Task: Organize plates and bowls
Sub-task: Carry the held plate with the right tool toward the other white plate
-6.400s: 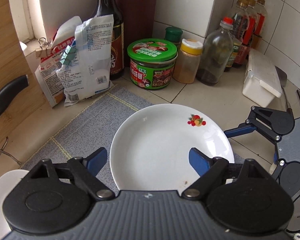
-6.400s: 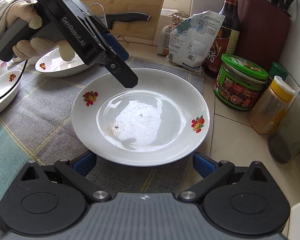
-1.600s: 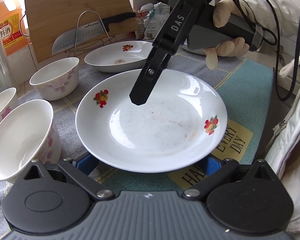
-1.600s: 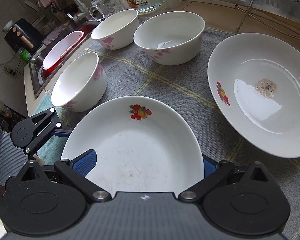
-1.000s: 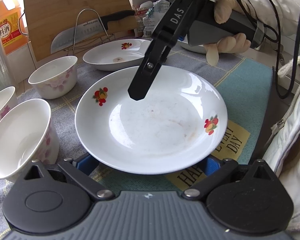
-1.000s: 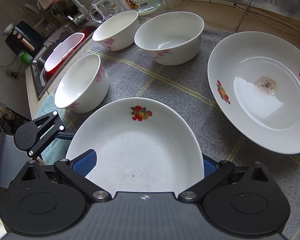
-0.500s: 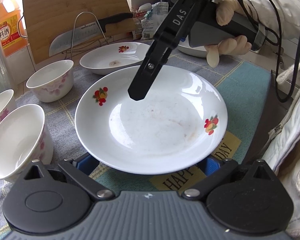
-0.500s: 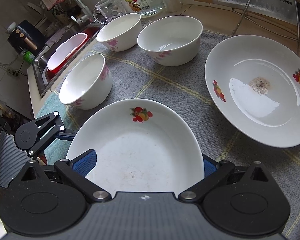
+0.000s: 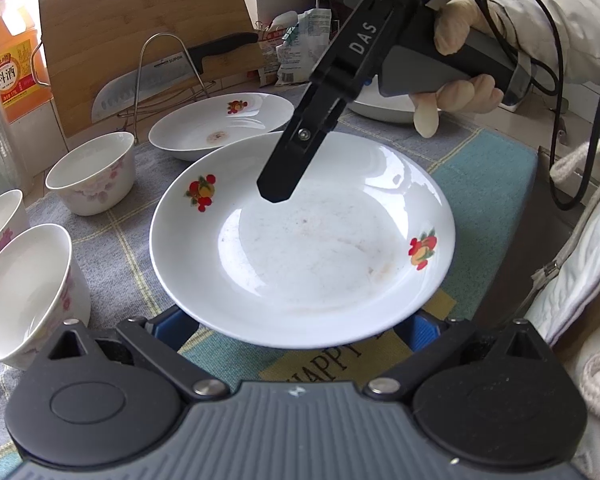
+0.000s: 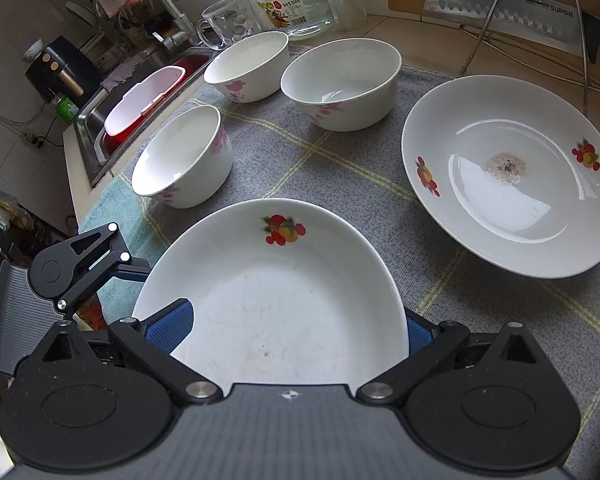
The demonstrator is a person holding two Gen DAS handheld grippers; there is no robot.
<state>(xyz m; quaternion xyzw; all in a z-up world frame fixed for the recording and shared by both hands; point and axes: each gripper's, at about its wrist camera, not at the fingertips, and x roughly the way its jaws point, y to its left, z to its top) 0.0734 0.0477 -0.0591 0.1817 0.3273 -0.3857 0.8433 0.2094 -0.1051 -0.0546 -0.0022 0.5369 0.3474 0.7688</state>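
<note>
Front plate [image 9: 300,256] now higher in left wrist view, above mat [image 9: 488,176]. Left gripper [image 9: 296,326] and right gripper [image 10: 296,320] still wide, each cradling opposite rim. Second plate [image 10: 512,176], three bowls [image 10: 182,156] unmoved.

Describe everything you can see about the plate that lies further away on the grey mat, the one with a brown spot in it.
The far plate is white, round, glossy and shallow, apparently glazed ceramic. Two small fruit prints, red and orange, sit on opposite sides of its sloping inner rim. A brownish, speckled residue patch marks the middle of its well. It lies upright and flat on the grey checked mat, apart from the bowls, in front of the wire rack that holds a knife. Neither gripper touches it, and nothing is stacked on it.
</note>
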